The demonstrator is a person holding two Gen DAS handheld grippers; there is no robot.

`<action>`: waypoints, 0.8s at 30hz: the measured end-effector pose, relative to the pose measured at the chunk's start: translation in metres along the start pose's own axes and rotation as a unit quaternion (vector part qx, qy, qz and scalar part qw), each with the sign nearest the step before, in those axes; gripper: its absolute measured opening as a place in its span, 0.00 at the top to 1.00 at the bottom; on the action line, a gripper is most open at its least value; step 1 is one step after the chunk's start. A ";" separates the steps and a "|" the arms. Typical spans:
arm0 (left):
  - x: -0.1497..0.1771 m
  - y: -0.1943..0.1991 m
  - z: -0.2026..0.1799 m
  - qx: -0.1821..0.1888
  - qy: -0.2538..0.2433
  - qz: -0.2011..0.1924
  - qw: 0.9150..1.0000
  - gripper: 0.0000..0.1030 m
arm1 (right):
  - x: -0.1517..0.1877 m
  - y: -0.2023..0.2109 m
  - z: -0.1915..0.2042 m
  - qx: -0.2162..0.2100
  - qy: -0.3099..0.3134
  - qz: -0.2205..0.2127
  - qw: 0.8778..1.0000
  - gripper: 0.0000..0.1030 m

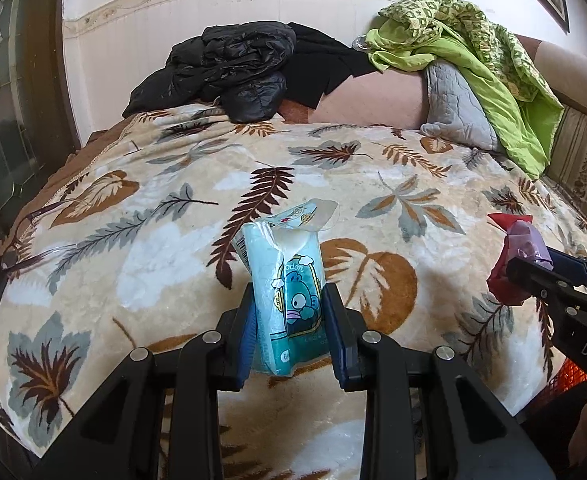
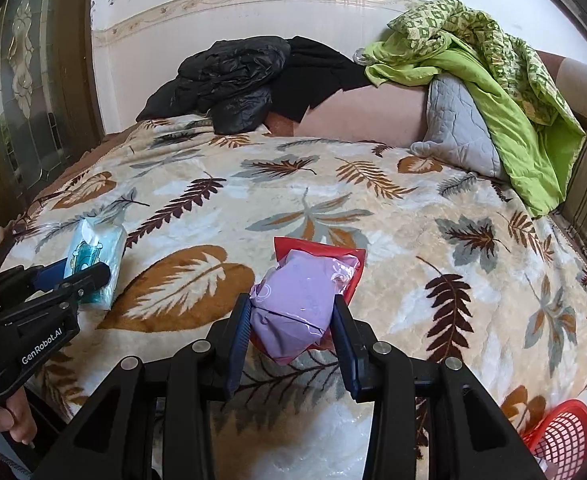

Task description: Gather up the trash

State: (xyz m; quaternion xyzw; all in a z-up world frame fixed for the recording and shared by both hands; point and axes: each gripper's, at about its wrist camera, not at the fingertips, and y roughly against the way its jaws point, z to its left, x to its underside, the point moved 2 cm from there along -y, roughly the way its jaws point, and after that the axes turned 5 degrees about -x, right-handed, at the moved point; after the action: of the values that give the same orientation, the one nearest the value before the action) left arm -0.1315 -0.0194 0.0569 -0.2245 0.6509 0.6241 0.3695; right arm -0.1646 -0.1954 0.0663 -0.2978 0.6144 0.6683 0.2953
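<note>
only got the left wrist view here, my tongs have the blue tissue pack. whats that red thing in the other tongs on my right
Observer: The right tongs are shut on a lilac packet with a red wrapper behind it; your view catches only its edge.
Operator: is there a bin anywhere, i just see a bit of red mesh
Observer: Yes, a red mesh basket sits past the blanket's near edge, at the lower right of the right wrist view.
Operator: who is holding my side
Observer: A person's hand grips the handle of the left tongs, which are shut on the blue tissue pack.
</note>
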 end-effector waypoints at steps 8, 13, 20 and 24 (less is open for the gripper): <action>0.000 -0.004 0.001 0.005 0.001 0.004 1.000 0.71 | 0.000 -0.004 0.003 -0.003 0.005 0.003 1.000 0.59; 0.000 -0.004 0.000 0.004 0.001 0.004 1.000 0.71 | 0.000 -0.006 0.005 0.000 0.011 0.005 1.000 0.59; 0.000 -0.005 -0.001 0.004 0.002 0.005 1.000 0.71 | 0.000 -0.006 0.007 0.003 0.013 0.006 1.000 0.59; 0.000 -0.006 0.000 0.005 0.002 0.005 1.000 0.71 | 0.000 -0.007 0.007 0.003 0.013 0.006 1.000 0.59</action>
State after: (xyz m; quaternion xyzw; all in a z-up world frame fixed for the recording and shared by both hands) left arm -0.1271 -0.0199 0.0536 -0.2204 0.6558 0.6224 0.3662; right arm -0.1600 -0.1883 0.0621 -0.3020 0.6219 0.6642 0.2843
